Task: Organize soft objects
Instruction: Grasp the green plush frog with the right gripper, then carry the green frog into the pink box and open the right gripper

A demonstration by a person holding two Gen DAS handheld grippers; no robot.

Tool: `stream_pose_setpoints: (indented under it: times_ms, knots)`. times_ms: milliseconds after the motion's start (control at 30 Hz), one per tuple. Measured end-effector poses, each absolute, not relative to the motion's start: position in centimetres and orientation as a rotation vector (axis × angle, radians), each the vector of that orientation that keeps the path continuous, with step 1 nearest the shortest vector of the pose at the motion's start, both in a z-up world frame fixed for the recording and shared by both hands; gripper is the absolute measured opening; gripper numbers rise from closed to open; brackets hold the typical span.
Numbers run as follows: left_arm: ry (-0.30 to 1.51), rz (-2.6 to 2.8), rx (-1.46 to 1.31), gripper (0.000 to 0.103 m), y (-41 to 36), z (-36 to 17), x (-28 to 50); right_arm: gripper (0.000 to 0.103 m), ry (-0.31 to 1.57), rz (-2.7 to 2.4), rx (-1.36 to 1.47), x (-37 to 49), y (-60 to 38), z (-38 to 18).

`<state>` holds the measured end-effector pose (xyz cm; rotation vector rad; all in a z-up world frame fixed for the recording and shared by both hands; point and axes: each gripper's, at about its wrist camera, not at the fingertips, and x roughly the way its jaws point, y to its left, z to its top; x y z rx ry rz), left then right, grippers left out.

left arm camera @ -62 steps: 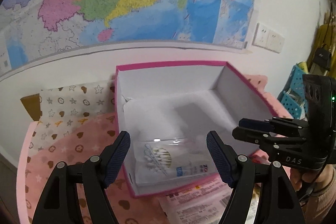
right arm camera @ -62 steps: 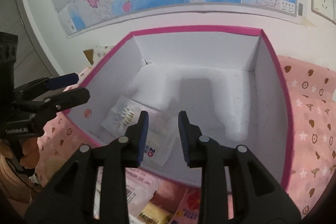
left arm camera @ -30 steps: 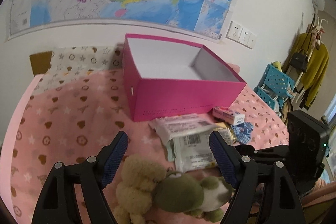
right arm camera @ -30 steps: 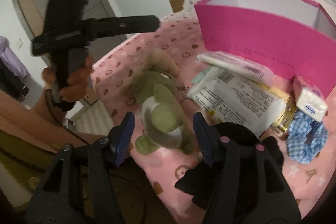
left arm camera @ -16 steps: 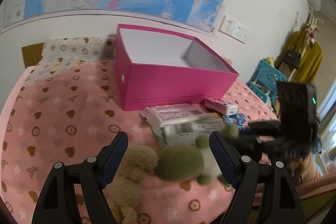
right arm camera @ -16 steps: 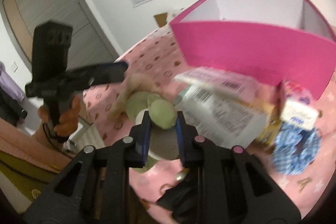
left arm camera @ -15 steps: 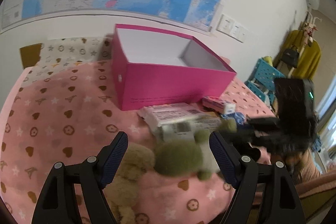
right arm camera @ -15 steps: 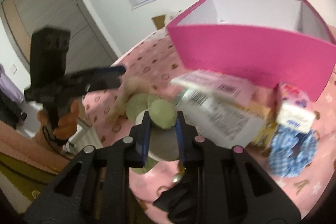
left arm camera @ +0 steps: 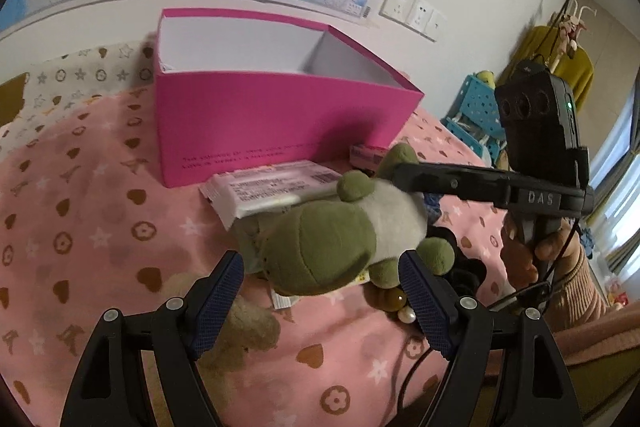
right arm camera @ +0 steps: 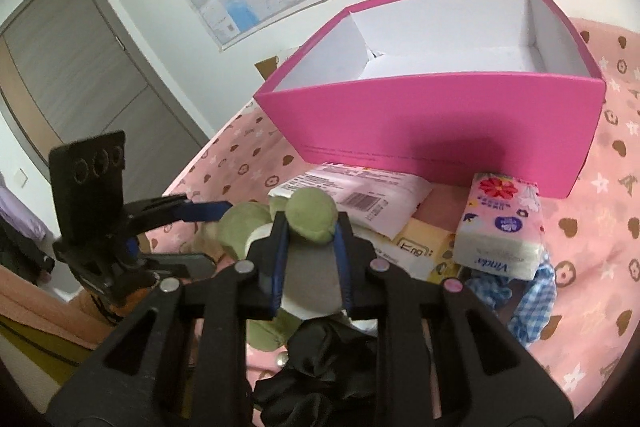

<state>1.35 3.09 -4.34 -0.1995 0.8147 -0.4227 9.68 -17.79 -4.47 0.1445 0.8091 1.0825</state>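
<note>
One frog plush (right arm camera: 310, 223), perhaps two toys.

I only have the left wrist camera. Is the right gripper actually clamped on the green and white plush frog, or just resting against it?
Observer: Clamped. In the right wrist view, the right gripper has both pads pressed into the pale belly of the green and white plush frog.
Operator: What's inside the pink cardboard box?
Observer: The far part of the white floor of the pink cardboard box shows bare. The front wall hides the near part.
Operator: Anything to the frog's right?
Observer: A floral-printed pack of tissues stands in front of the box, with a blue checked fabric scrunchie just nearer the camera.
</note>
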Motion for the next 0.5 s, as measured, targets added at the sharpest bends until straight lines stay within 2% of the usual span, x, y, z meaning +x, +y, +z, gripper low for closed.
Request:
stream_pose_setpoints:
  times_ms: [67, 100, 267, 500]
  knots:
    - [0.83, -0.432, -0.188, 0.078, 2.7, -4.6, 1.5, 0.024, 0.809, 1.082, 0.163, 9.7, -18.0, -4.4]
    - [0.837, -0.432, -0.183, 0.073, 2.5, -4.8, 1.7, 0.024, 0.806, 1.09, 0.17, 9.6, -18.0, -4.3]
    - [0.845, -0.429, -0.216, 0.072, 2.7, -4.7, 2.1, 0.024, 0.773, 1.108, 0.165, 9.0, -17.2, -3.5]
    - [0.769, -0.431, -0.232, 0.072, 3.2, -2.0, 1.6, 0.024, 0.718, 1.127, 0.179, 8.8, -17.3, -1.4]
